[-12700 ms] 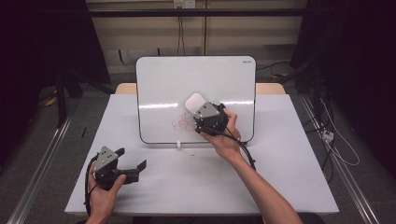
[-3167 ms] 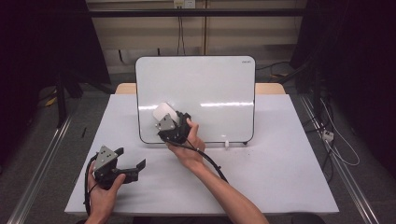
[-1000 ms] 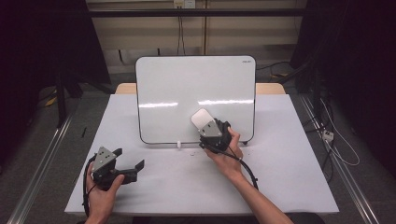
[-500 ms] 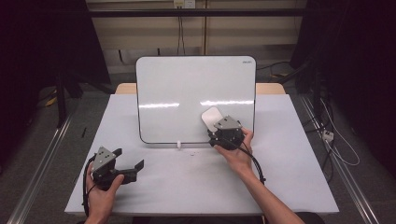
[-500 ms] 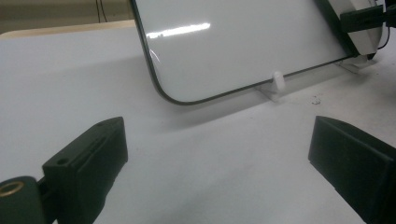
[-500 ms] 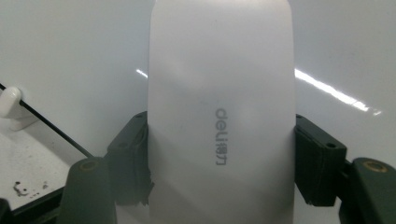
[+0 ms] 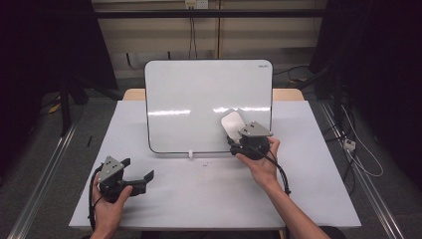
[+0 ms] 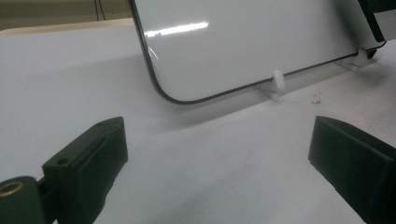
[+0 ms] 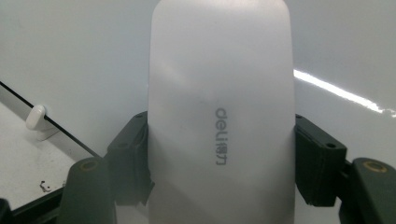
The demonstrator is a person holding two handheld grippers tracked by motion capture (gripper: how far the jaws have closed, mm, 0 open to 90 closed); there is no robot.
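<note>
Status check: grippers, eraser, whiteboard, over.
Right gripper shut on eraser, at whiteboard lower right. Left gripper open, on table. Board clean, nothing in the way.

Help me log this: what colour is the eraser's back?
Pale grey-white eraser with grey lettering; clearest in the right gripper view.

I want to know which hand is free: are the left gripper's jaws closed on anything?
No: the left gripper has its jaws wide apart, with just bare table between them.

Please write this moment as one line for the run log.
right gripper: shut on eraser | eraser at whiteboard lower right | board clean | left gripper: open, on table
</note>
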